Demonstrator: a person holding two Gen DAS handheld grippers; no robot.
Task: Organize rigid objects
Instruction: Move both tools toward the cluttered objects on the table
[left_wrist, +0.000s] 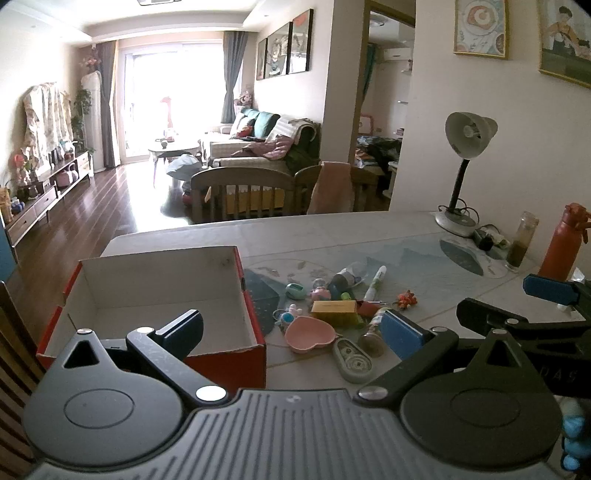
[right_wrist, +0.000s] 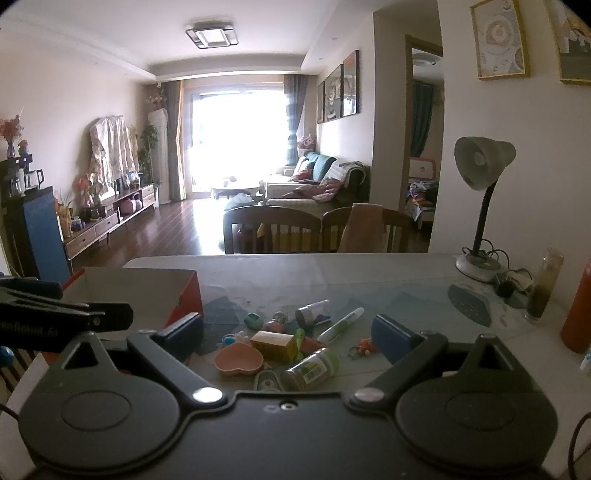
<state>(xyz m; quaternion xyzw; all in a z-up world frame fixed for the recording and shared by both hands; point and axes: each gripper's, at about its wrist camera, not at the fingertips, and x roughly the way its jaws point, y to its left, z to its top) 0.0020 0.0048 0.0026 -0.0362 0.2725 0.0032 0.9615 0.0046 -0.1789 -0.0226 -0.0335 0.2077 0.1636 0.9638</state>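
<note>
A red cardboard box (left_wrist: 155, 295) with a white inside stands open on the table's left. Right of it lies a pile of small things: a pink heart dish (left_wrist: 310, 334), a yellow box (left_wrist: 334, 310), a white marker (left_wrist: 375, 283), an oval grey case (left_wrist: 352, 360) and an orange keychain (left_wrist: 406, 298). My left gripper (left_wrist: 291, 332) hovers open between the box and the pile, holding nothing. In the right wrist view my right gripper (right_wrist: 290, 334) stands open above the heart dish (right_wrist: 240, 358), yellow box (right_wrist: 275, 343) and a green-labelled spice jar (right_wrist: 312, 369), also holding nothing.
A desk lamp (left_wrist: 465, 147), a tall glass jar (left_wrist: 521, 243) and an orange-red bottle (left_wrist: 563, 243) stand at the table's far right. Two wooden chairs (left_wrist: 240, 192) sit behind the far table edge. A printed mat (left_wrist: 424, 258) covers the middle.
</note>
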